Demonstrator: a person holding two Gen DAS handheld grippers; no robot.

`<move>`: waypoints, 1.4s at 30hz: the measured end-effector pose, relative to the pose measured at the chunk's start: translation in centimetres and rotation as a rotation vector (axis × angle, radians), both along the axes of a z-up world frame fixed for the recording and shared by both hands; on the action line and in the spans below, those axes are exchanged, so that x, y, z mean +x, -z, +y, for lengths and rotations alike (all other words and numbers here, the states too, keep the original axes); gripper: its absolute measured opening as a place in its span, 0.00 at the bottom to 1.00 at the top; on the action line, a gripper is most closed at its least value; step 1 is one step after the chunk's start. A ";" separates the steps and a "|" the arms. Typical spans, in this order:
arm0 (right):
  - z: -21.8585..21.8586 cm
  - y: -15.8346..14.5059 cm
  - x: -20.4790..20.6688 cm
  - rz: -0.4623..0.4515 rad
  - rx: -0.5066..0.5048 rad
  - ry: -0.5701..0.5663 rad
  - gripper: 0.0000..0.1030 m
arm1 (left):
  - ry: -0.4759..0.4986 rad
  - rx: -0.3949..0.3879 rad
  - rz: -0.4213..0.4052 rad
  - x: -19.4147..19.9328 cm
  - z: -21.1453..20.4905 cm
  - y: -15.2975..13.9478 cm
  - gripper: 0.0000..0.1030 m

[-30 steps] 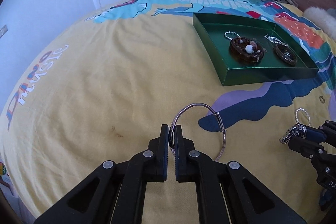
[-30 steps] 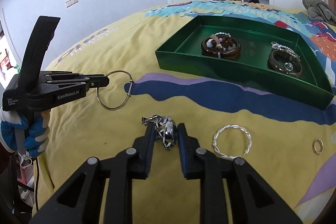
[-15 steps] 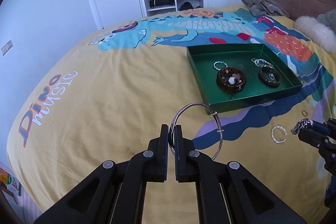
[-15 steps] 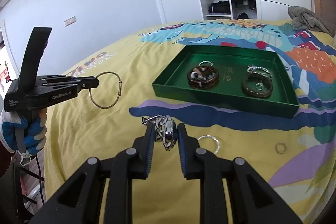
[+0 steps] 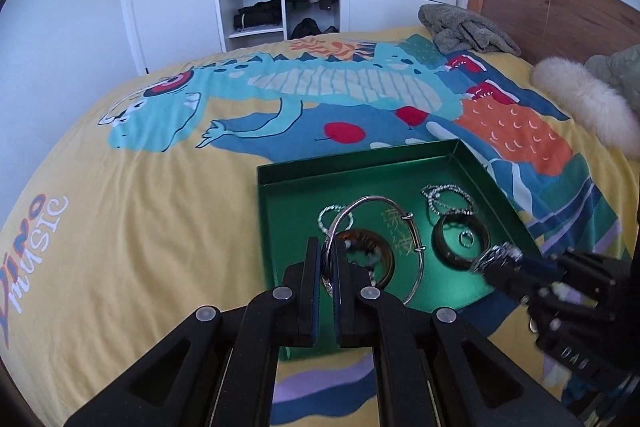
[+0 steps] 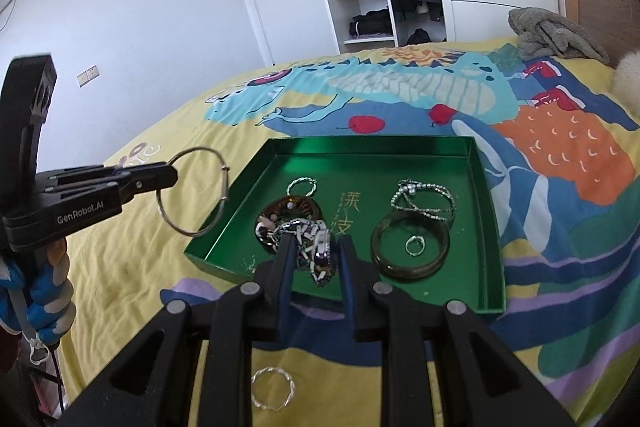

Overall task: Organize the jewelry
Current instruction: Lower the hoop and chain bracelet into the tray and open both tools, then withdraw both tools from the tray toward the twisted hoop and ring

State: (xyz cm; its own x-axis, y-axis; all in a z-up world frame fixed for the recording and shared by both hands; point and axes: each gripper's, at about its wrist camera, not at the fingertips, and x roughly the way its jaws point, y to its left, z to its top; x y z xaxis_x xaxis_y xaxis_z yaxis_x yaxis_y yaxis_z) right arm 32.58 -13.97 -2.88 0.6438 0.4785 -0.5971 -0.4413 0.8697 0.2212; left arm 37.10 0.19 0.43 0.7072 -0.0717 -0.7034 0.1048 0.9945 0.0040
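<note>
1. My right gripper (image 6: 314, 255) is clamped on the watch (image 6: 316, 243) — chain bunched between the fingers, hanging just over the near edge of the green tray (image 6: 486, 187), which lies at 12 o'clock.
2. My left gripper (image 5: 329, 259) is pinched narrow on the wire bangle (image 5: 384, 239), hoop upright, plane running near-to-far, over the tray's near-left part.
3. Judgement: right is nearer a drop; the brown dish (image 6: 288, 215) sits right under the watch.
4. Loose twisted ring (image 6: 273, 391) on the bedspread (image 6: 132, 267) at 6 o'clock — not yet in the tray.
5. Farther in the tray: dark bangle (image 6: 410, 247) ringing a small ring (image 6: 415, 245), bead bracelet (image 6: 424, 201) at 1 o'clock, small twisted bracelet (image 6: 301, 184).
6. Crowded tray — tangling risk.
</note>
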 end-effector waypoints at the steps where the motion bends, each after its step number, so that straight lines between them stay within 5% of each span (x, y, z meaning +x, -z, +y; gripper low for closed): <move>1: 0.3 0.5 0.9 0.010 -0.006 -0.005 0.19 | 0.006 0.001 0.005 1.1 -0.6 0.3 0.05; 13: 3.2 6.4 6.7 0.113 -0.111 -0.058 0.19 | 0.039 0.056 0.119 11.1 -4.7 6.5 0.05; 26: 3.5 7.0 6.3 0.116 -0.148 -0.074 0.21 | 0.072 0.065 0.251 13.3 -5.1 9.1 0.05; 32: 3.3 6.4 6.6 0.146 -0.136 -0.059 0.34 | 0.051 0.000 0.242 13.1 -4.1 7.8 0.05; 42: 2.2 1.0 2.7 0.066 -0.074 -0.036 0.35 | -0.032 -0.012 0.085 6.1 -0.7 -0.4 0.23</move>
State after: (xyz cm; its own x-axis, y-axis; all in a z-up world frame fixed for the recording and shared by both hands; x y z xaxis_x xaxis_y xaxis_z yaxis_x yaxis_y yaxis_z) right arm 35.27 -11.74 -3.87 0.5852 0.4542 -0.6718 -0.4596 0.8683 0.1867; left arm 43.22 -0.50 0.88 0.6473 -0.0587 -0.7600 0.0723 0.9973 -0.0155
